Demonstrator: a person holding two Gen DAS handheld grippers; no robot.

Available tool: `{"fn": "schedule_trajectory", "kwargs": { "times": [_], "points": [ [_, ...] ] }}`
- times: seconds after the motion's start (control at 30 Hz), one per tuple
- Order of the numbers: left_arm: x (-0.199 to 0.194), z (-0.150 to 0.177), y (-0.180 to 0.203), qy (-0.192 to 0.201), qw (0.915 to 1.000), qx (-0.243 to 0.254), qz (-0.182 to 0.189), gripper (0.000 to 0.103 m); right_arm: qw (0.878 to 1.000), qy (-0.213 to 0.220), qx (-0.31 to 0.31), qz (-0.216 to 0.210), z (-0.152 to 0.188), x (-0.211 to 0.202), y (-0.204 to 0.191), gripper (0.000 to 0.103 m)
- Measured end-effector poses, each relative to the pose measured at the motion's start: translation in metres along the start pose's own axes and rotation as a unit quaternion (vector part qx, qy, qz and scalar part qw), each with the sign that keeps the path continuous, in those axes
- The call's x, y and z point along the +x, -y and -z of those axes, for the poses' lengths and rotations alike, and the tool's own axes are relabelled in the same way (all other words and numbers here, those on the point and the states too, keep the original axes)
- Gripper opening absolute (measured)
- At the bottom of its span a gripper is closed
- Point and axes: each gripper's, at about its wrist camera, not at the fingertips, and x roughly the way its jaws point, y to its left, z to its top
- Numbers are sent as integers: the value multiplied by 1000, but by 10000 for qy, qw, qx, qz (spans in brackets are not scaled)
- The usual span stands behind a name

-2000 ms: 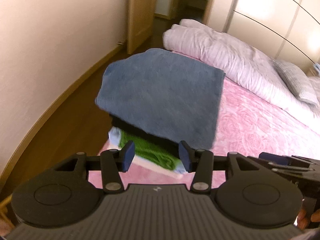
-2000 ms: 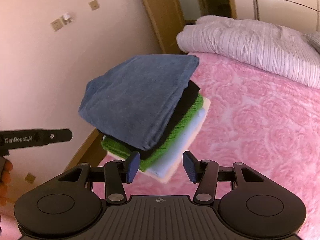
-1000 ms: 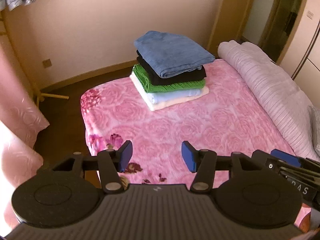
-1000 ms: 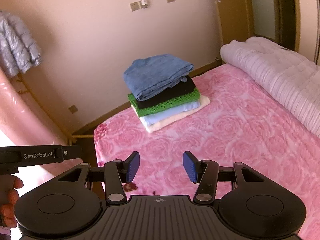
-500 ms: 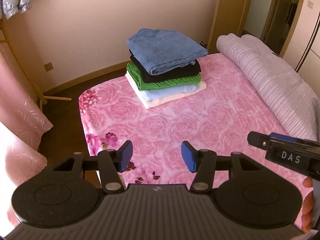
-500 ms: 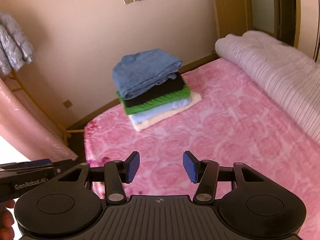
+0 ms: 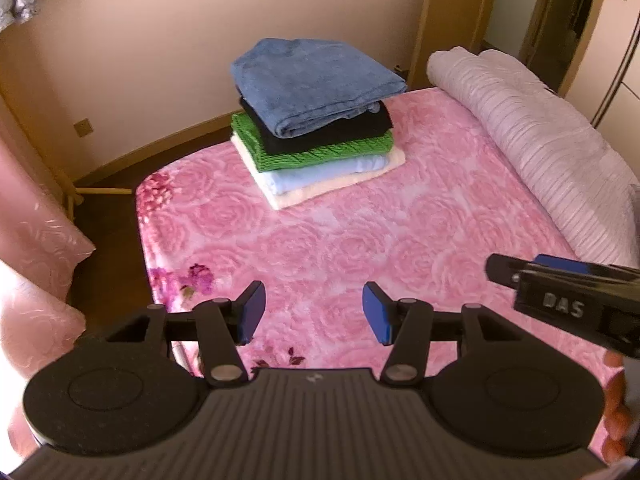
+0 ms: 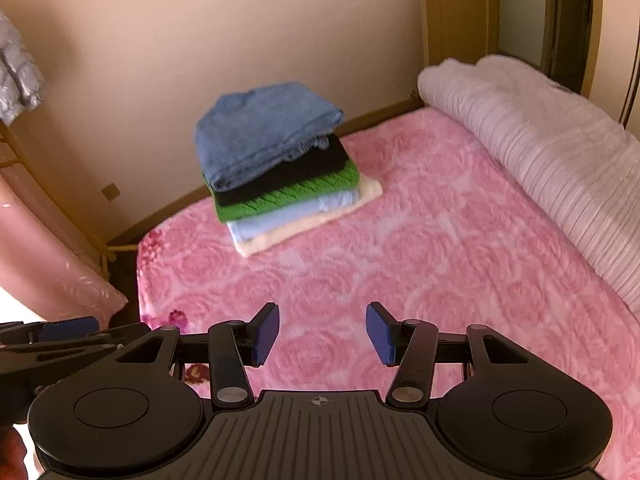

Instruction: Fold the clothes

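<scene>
A stack of folded clothes (image 7: pixel 316 124) (image 8: pixel 280 168) rests at the far corner of the bed: a blue garment (image 7: pixel 312 84) on top, then black, green, light blue and cream layers. My left gripper (image 7: pixel 314 318) is open and empty, held over the near part of the pink floral bedspread (image 7: pixel 360 240), well short of the stack. My right gripper (image 8: pixel 322 334) is also open with nothing between its fingers, likewise back from the stack. The right gripper's body shows at the right edge of the left wrist view (image 7: pixel 568 300).
A rolled pale lilac duvet (image 7: pixel 532 140) (image 8: pixel 540 148) lies along the right side of the bed. The wall and skirting run behind the stack, dark floor left of the bed, a pink curtain (image 7: pixel 28 240) at far left, a wooden door (image 8: pixel 456 12) at the back.
Both grippers have pulled back from right at the stack to well away from it over the near bedspread. The stack stays in place. Both stay open.
</scene>
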Motion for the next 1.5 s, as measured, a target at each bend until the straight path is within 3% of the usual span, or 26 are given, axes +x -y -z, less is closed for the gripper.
{"fn": "schedule_trajectory", "kwargs": {
  "times": [0.37, 1.5],
  "points": [
    [28, -12, -15, -260, 9996, -124, -50, 48, 9997, -238, -14, -46, -19, 34, -1, 52],
    [79, -49, -18, -321, 9994, -31, 89, 47, 9983, -554, 172, -10, -38, 84, -1, 52]
  ]
}}
